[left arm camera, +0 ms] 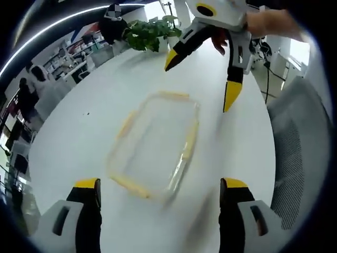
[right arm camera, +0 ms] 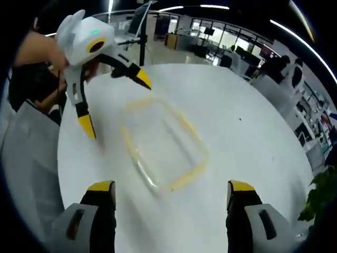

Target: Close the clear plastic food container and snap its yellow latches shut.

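**Both grippers spread over the container**

The left gripper (left arm camera: 160,192) and right gripper (right arm camera: 171,194) hold their jaws wide apart, gripping nothing. Between them the clear container (left arm camera: 155,145), blurred and yellow-latched, lies mid-table (left arm camera: 79,132), well inside every edge. A potted plant (left arm camera: 150,32) stands at the far edge in the left gripper view.

Round white table (left arm camera: 131,79) under me, leafy plant (left arm camera: 150,32) at eleven o'clock, ceiling light strips (right arm camera: 292,29) over the open office

Looks like a big open-plan office: white round table (left arm camera: 105,100), potted plant (left arm camera: 150,32) at the top of the left gripper view, ceiling light strips (right arm camera: 295,31), desks with monitors (right arm camera: 210,31) behind.
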### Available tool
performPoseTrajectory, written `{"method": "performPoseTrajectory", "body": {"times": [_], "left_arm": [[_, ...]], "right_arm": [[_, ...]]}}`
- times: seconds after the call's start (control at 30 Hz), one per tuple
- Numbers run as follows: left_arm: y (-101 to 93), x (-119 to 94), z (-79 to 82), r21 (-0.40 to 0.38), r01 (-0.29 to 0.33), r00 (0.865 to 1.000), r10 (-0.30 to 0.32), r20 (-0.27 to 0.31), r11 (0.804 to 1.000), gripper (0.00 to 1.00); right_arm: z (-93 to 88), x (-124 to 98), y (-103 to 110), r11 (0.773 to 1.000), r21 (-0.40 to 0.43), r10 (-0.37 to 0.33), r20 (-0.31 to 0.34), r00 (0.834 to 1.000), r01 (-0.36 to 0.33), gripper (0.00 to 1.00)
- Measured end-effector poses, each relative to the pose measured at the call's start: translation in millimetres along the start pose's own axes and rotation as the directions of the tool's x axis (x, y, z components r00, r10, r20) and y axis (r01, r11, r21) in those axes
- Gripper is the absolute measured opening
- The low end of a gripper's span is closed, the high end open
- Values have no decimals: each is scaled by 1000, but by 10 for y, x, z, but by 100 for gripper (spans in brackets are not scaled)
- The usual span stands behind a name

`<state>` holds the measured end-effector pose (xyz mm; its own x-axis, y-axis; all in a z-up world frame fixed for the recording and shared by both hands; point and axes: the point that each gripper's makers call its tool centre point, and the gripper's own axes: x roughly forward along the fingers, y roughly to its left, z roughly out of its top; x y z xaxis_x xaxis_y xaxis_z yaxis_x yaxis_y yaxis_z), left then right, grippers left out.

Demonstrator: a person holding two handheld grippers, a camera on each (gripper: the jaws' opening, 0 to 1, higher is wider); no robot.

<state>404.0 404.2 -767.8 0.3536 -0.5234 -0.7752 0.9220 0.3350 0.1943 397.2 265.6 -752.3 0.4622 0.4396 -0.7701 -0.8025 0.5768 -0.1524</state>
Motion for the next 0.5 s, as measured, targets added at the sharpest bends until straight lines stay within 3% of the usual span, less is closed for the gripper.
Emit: {"method": "performPoseTrajectory", "body": {"times": [0.5], "left_arm": [[-95,-168,-104,-120,-20,997,29,70,993,95]], "right_arm": [[-98,-224,45,996,73,-56,70,996,50,87]]}}
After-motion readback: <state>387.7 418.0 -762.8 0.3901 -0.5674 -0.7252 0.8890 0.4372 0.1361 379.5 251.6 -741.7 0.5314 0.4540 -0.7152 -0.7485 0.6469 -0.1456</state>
